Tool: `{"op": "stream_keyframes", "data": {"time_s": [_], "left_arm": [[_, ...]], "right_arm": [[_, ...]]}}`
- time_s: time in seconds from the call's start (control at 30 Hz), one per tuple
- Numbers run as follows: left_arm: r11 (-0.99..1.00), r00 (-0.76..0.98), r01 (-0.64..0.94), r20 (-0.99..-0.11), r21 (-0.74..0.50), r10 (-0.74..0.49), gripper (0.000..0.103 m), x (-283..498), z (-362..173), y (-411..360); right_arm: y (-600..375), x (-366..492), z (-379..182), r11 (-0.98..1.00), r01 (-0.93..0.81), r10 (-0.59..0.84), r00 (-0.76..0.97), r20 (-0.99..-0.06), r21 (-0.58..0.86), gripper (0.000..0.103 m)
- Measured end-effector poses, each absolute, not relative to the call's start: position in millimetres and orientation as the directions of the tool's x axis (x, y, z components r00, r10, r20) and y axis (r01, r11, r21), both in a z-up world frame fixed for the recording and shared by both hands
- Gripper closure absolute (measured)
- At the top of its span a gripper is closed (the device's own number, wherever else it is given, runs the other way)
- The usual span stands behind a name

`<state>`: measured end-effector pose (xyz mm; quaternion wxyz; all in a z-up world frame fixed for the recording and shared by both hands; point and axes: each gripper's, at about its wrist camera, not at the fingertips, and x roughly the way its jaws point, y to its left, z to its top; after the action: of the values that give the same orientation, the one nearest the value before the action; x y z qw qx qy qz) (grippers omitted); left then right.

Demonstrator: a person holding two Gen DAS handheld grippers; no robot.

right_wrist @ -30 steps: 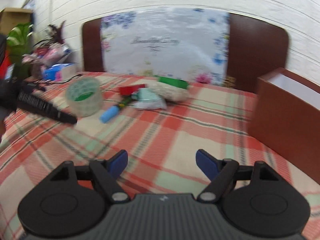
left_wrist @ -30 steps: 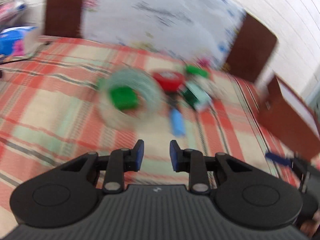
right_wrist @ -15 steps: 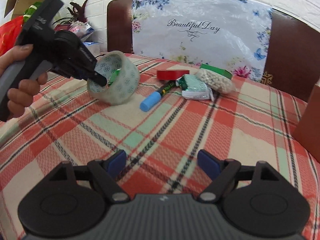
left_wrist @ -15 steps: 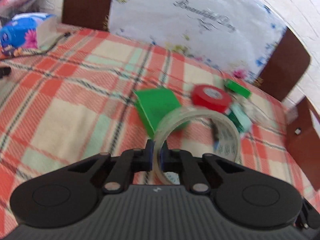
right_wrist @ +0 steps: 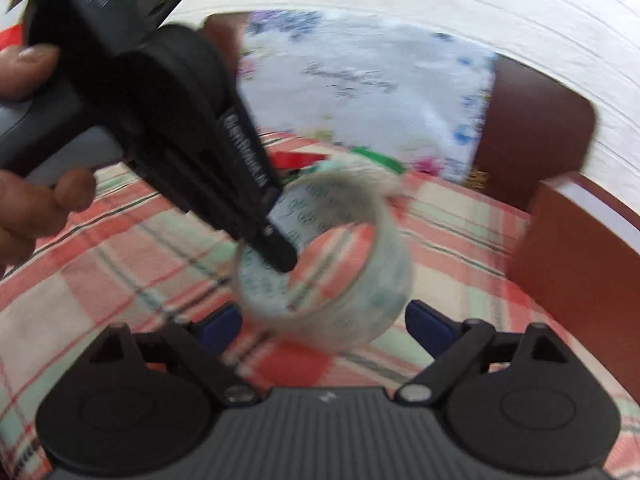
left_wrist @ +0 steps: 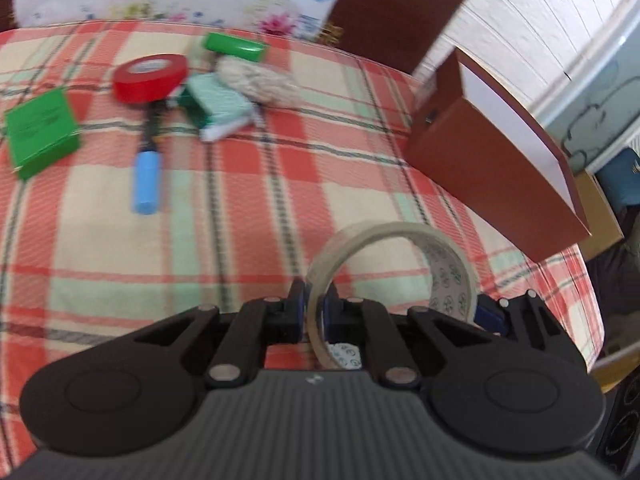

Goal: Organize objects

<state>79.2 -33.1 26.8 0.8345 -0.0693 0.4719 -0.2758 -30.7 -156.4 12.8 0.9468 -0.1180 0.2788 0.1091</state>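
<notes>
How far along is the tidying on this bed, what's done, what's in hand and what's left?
Done: nothing shows as put away; the brown box interior is out of view. In hand: the left gripper is shut on the clear tape roll, held between the right gripper fingers, whose jaws have been opening. Left: red tape, blue-capped marker, green box, packets.

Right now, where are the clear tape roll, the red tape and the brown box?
clear tape roll (left_wrist: pixel 400 236): left wrist view, top of its ring.
red tape (left_wrist: pixel 150 78): left wrist view, its side band.
brown box (left_wrist: pixel 480 168): left wrist view, its near outer wall.
</notes>
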Motion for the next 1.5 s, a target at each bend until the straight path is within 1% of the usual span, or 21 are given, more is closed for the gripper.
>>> {"op": "stream_keyframes", "data": {"time_s": [0.03, 0.07, 0.1, 0.2, 0.37, 0.4, 0.47, 0.5, 0.53, 0.6, 0.63, 0.7, 0.8, 0.9, 0.97, 1.03, 1.17, 1.3, 1.33, 1.37, 1.5], "left_arm": [[0.836, 0.408, 0.417, -0.748, -0.357, -0.523, 0.082, 78, 30, -43], [0.833, 0.415, 0.438, -0.746, -0.337, -0.520, 0.081, 76, 33, -52], [0.837, 0.429, 0.454, -0.749, -0.305, -0.506, 0.077, 74, 36, -61], [0.837, 0.456, 0.489, -0.745, -0.246, -0.486, 0.076, 72, 43, -76], [0.853, 0.491, 0.498, -0.762, -0.153, -0.423, 0.074, 71, 40, -85], [0.858, 0.498, 0.499, -0.769, -0.123, -0.400, 0.074, 72, 37, -87], [0.863, 0.495, 0.496, -0.785, -0.097, -0.373, 0.079, 75, 28, -90], [0.860, 0.480, 0.496, -0.788, -0.118, -0.385, 0.087, 76, 24, -90], [0.867, 0.485, 0.485, -0.790, -0.114, -0.375, 0.088, 76, 23, -90], [0.874, 0.506, 0.477, -0.783, -0.096, -0.362, 0.089, 75, 35, -94], [0.870, 0.517, 0.482, -0.767, -0.106, -0.380, 0.089, 76, 47, -97], [0.848, 0.534, 0.510, -0.721, -0.142, -0.442, 0.089, 82, 76, -107], [0.808, 0.557, 0.565, -0.646, -0.166, -0.522, 0.089, 90, 114, -145], [0.759, 0.577, 0.643, -0.588, -0.100, -0.567, 0.089, 92, 138, -205], [0.720, 0.569, 0.691, -0.569, -0.061, -0.594, 0.089, 96, 147, -246], [0.684, 0.541, 0.727, -0.567, -0.055, -0.621, 0.089, 106, 146, -282], [0.658, 0.485, 0.747, -0.594, -0.099, -0.641, 0.088, 130, 122, -335], [0.673, 0.455, 0.723, -0.627, -0.153, -0.632, 0.088, 145, 91, -355], [0.676, 0.444, 0.717, -0.638, -0.168, -0.629, 0.087, 148, 86, -357], [0.681, 0.439, 0.711, -0.646, -0.175, -0.625, 0.087, 150, 82, -357], [0.683, 0.487, 0.722, -0.621, -0.109, -0.614, 0.087, 134, 89, -340]], "right_arm": [[-166, -33, 15, 0.957, -0.244, 0.123, 0.829, -0.545, -0.156, 0.009], [-174, -36, 17, 0.964, -0.216, 0.101, 0.838, -0.536, -0.156, 0.009], [-181, -38, 19, 0.969, -0.190, 0.080, 0.847, -0.525, -0.158, 0.008], [-200, -42, 22, 0.980, -0.140, 0.051, 0.861, -0.506, -0.139, 0.007], [-207, -37, 15, 0.982, -0.163, 0.091, 0.842, -0.532, -0.090, 0.006], [-206, -34, 13, 0.980, -0.175, 0.100, 0.835, -0.541, -0.090, 0.006], [-201, -29, 8, 0.976, -0.196, 0.112, 0.824, -0.556, -0.094, 0.006], [-200, -25, 5, 0.975, -0.204, 0.117, 0.819, -0.562, -0.094, 0.007], [-198, -20, 3, 0.972, -0.221, 0.136, 0.810, -0.571, -0.081, 0.013], [-196, -17, 5, 0.970, -0.233, 0.154, 0.803, -0.575, -0.066, 0.013], [-195, -18, 10, 0.970, -0.228, 0.144, 0.818, -0.557, -0.084, 0.013], [-202, -24, 26, 0.971, -0.200, 0.112, 0.869, -0.481, -0.135, 0.013], [-230, -23, 58, 0.976, -0.104, 0.027, 0.928, -0.372, -0.191, 0.013], [-272, -17, 82, 0.978, 0.011, -0.074, 0.952, -0.296, -0.211, 0.013], [-304, -10, 91, 0.972, 0.087, -0.147, 0.951, -0.274, -0.219, 0.013], [-338, -1, 95, 0.969, 0.141, -0.196, 0.938, -0.285, -0.202, 0.013], [-398, 17, 83, 0.966, 0.204, -0.248, 0.902, -0.354, -0.157, 0.013], [-421, 34, 61, 0.956, 0.221, -0.284, 0.857, -0.431, -0.192, 0.012], [-426, 35, 58, 0.961, 0.220, -0.271, 0.861, -0.431, -0.166, 0.008], [-428, 35, 57, 0.964, 0.223, -0.265, 0.863, -0.430, -0.146, 0.006], [-421, 23, 55, 0.958, 0.250, -0.286, 0.874, -0.393, -0.142, 0.006]]}}
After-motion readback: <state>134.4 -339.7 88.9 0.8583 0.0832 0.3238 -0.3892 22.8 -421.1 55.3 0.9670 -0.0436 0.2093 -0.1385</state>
